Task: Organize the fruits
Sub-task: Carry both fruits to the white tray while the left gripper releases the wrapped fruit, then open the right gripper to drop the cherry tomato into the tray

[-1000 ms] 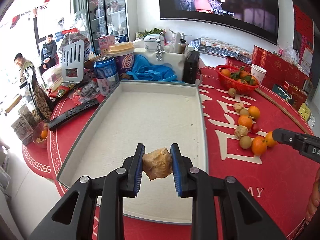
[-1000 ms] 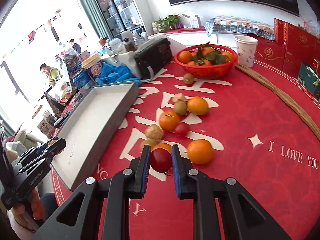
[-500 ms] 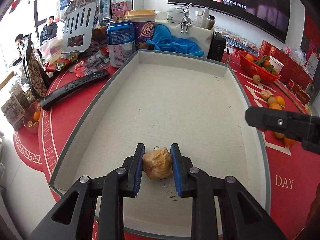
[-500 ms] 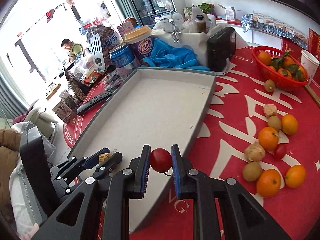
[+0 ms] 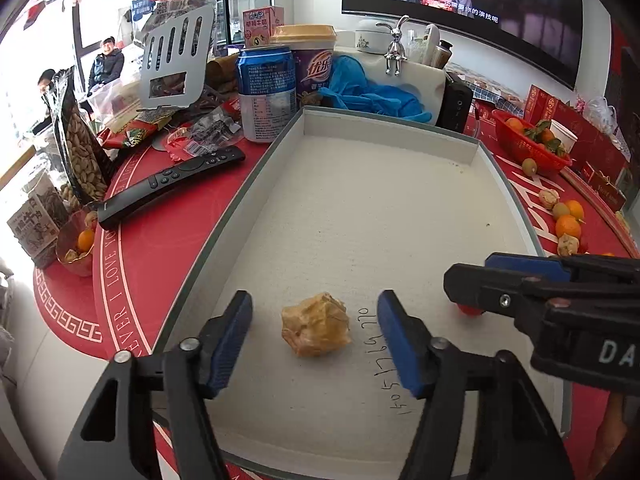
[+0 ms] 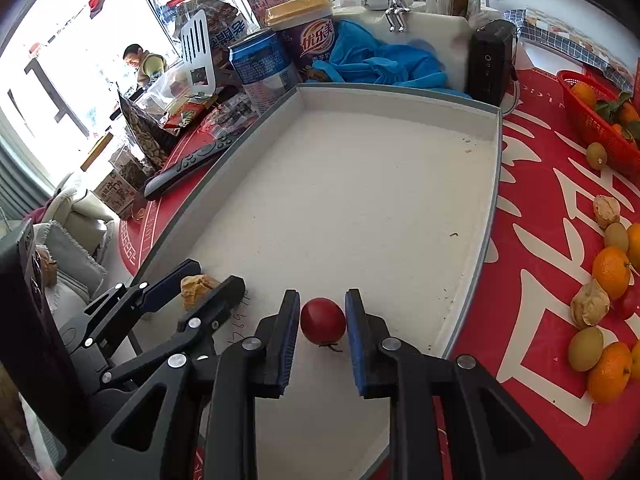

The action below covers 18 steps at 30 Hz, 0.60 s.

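Observation:
A grey-rimmed white tray sits on the red tablecloth. A tan husked berry lies on the tray floor near its front left corner. My left gripper straddles it, jaws opening, with a wide gap on both sides. Just to the right, a red cherry tomato rests on the tray floor. It sits between the blue pads of my right gripper, whose jaws are opening, with a thin gap on each side.
Loose oranges, kiwis and husked berries lie on the cloth right of the tray, below a red basket of oranges. A remote, a blue can, a cup, snack bags and a blue cloth crowd the tray's left and far sides.
Both grippers carried their fruit over the tray's front end and sank toward its floor. Each has since parted its jaws, letting go of the husked berry and the tomato.

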Available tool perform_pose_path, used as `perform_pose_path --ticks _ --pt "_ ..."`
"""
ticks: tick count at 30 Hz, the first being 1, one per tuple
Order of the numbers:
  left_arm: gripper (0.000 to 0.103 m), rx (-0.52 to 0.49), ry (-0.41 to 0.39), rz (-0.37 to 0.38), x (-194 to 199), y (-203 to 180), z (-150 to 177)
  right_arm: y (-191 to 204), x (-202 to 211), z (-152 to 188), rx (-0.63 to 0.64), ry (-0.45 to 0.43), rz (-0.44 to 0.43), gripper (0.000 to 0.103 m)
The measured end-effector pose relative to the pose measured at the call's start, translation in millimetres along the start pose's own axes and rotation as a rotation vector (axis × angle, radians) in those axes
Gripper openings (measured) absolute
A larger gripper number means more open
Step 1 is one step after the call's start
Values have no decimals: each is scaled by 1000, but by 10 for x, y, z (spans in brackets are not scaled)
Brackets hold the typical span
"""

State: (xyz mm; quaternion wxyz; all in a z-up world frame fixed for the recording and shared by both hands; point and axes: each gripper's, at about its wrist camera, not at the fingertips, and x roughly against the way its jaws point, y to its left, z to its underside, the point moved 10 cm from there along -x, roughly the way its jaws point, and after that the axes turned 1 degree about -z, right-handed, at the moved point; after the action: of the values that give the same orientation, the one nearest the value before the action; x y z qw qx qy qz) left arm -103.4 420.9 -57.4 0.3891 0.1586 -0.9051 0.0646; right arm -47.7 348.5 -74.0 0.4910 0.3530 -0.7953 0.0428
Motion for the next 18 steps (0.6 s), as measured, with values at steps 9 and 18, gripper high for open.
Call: perform_pose_path --ticks 9,18 --pt "80 -2 -69 -20 329 -115 -211 -177 783 -298 -18 -211 47 102" --pt "81 -139 -80 149 706 -1136 -253 -1356 1218 167 -207 -167 207 102"
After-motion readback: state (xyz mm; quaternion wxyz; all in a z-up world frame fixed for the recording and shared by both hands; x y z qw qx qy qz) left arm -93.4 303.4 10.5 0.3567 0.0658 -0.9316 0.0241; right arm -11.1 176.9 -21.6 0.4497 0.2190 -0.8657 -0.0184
